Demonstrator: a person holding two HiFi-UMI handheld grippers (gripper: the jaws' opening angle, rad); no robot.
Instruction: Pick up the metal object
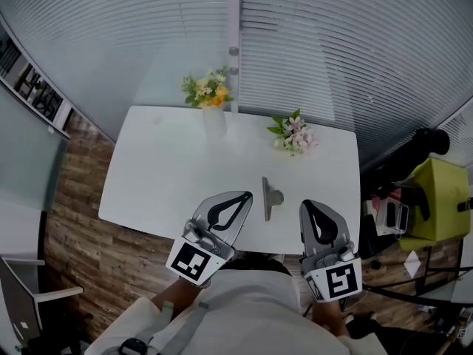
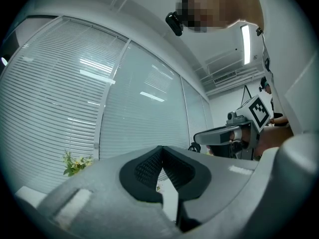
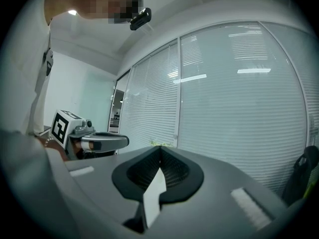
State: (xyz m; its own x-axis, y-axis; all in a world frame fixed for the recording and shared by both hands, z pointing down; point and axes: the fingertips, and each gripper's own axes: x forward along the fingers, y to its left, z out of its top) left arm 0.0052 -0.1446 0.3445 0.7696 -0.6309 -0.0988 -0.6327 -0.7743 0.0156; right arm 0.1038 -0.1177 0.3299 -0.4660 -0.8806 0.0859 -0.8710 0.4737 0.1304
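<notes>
The metal object [image 1: 268,197], a slim grey bar with a short knob on its right side, lies flat on the white tabletop [image 1: 170,176] close to the near edge, with nothing touching it. Just left of the metal object the left gripper [image 1: 240,200] hovers over the tabletop's near edge; its own view shows the jaws meeting at their tips with nothing between them [image 2: 160,151]. Just right of the metal object is the right gripper [image 1: 310,208], its jaws likewise pressed together and empty [image 3: 159,151], so the metal object sits between the two grippers and apart from both. Beyond the metal object, toward the far edge, a small bunch of pink and white flowers [image 1: 294,135] lies on the tabletop. Farther back and to the left of the metal object, a white vase of yellow flowers [image 1: 211,98] stands before the window blinds [image 1: 332,43].
</notes>
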